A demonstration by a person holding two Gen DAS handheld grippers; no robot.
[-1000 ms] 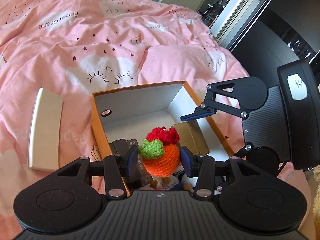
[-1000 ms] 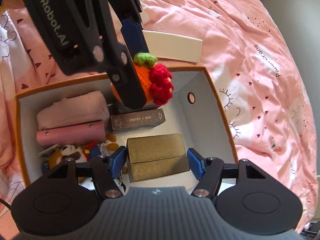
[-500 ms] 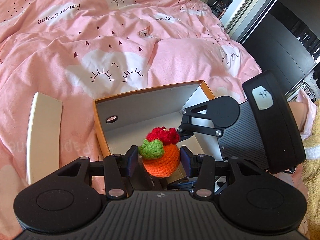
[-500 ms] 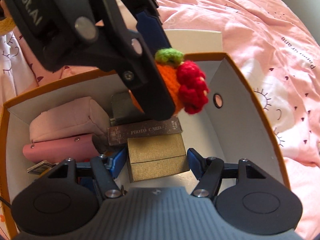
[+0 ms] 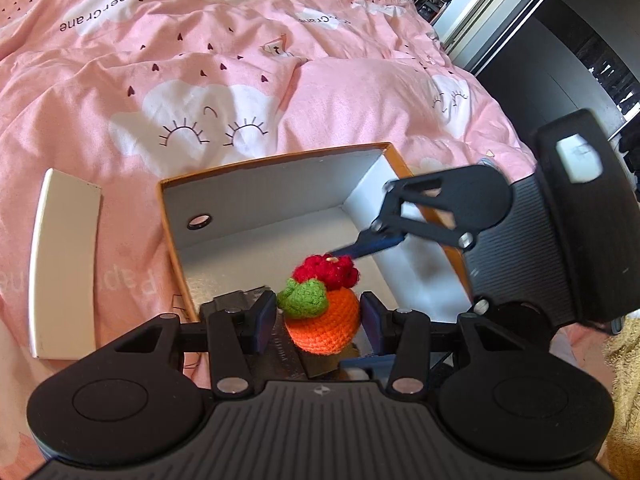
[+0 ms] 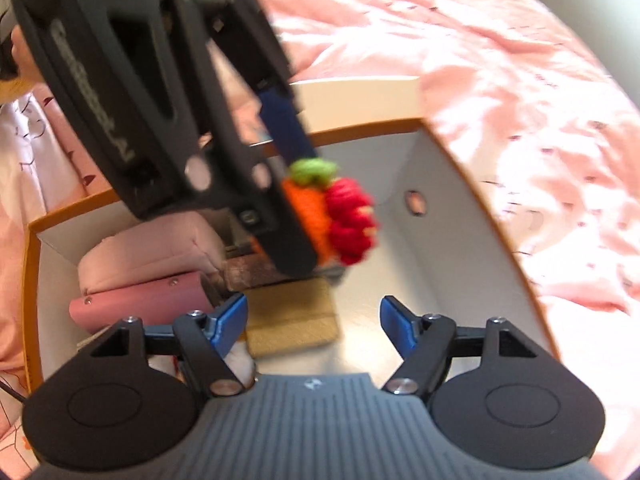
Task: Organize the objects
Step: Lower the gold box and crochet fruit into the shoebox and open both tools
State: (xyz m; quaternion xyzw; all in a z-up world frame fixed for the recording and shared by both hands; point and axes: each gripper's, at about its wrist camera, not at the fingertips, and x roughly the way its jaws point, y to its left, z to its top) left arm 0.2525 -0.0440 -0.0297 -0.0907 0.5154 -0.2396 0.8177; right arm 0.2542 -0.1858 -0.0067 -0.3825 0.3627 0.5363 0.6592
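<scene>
My left gripper (image 5: 319, 318) is shut on an orange crochet toy (image 5: 324, 322) with a green leaf and red top, and holds it above the open orange box (image 5: 276, 160) on the bed. The toy also shows in the right wrist view (image 6: 332, 212), gripped by the left gripper's fingers (image 6: 288, 232). My right gripper (image 6: 314, 322) is open and empty inside the box, above a gold box (image 6: 290, 322). It also shows in the left wrist view (image 5: 366, 246), over the box's right wall.
The box holds a pink pouch (image 6: 152, 248), a pink wallet (image 6: 144, 306) and a dark card pack (image 6: 256, 270). The white box lid (image 5: 64, 264) lies left of the box on the pink duvet (image 5: 200, 80). A doorway (image 5: 480, 12) is far right.
My right gripper let go of the gold box, opened wider and pulled back and up. My left gripper carried the toy a little further over the box.
</scene>
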